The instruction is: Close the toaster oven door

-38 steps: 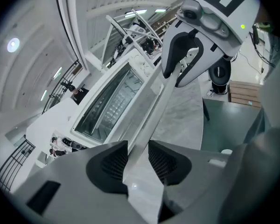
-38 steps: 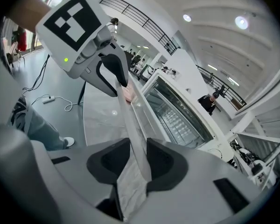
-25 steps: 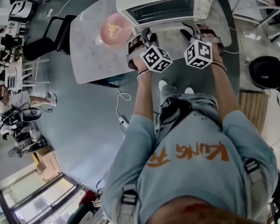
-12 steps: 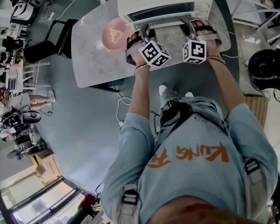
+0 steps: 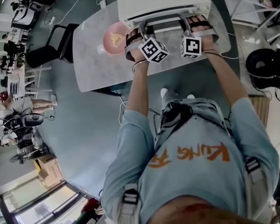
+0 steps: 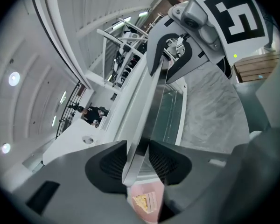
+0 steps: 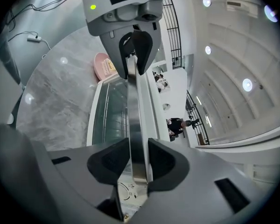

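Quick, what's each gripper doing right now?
Left gripper: closed on the door handle.
Right gripper: jaws have just been closing on the door handle.

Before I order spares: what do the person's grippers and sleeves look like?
The left gripper and right gripper: grey bodies, dark ribbed pads, each topped by a white cube with black square markers. Short light blue sleeves; orange lettering on the shirt. The right gripper's jaws have just been closing, the door handle between them.

Open office hall — crowded workstations [image 5: 18,17], floor cables [image 5: 123,107]
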The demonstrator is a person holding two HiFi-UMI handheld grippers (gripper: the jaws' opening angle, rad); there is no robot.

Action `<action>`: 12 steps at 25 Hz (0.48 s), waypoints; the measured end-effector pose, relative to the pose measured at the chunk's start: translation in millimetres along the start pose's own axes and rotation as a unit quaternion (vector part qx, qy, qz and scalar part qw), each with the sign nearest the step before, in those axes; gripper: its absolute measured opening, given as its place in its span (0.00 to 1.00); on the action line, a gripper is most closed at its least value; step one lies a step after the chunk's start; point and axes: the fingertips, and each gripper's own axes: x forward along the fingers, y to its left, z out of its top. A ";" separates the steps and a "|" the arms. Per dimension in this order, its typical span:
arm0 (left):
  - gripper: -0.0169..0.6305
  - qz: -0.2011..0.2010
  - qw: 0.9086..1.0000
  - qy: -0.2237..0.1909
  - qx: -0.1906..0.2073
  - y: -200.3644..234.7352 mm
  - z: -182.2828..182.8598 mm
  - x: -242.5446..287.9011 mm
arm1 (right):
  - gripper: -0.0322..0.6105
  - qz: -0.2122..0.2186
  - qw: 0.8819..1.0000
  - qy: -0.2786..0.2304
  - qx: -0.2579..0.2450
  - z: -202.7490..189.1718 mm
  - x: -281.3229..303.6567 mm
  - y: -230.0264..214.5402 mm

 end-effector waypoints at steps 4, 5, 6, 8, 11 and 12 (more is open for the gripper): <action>0.23 0.004 1.000 0.003 0.005 10.0 2.1 6.0 | 0.21 -0.006 1.000 0.001 0.013 2.3 8.4 -10.2; 0.23 0.005 1.000 0.003 0.006 11.3 2.1 7.0 | 0.21 -0.010 1.000 0.001 0.015 2.7 9.9 -12.5; 0.23 0.006 1.000 0.003 0.006 11.6 1.6 8.2 | 0.21 -0.011 1.000 0.002 0.017 2.9 11.3 -13.3; 0.23 0.007 1.000 0.002 0.005 12.1 1.4 10.2 | 0.21 -0.005 1.000 0.006 0.022 1.8 13.8 -10.9; 0.24 0.009 1.000 -0.003 0.008 13.7 3.4 13.7 | 0.21 0.004 1.000 0.013 0.025 -1.6 16.7 -8.6; 0.24 0.004 1.000 -0.004 0.008 12.2 3.0 14.6 | 0.21 0.003 1.000 0.014 0.025 -1.6 17.2 -9.0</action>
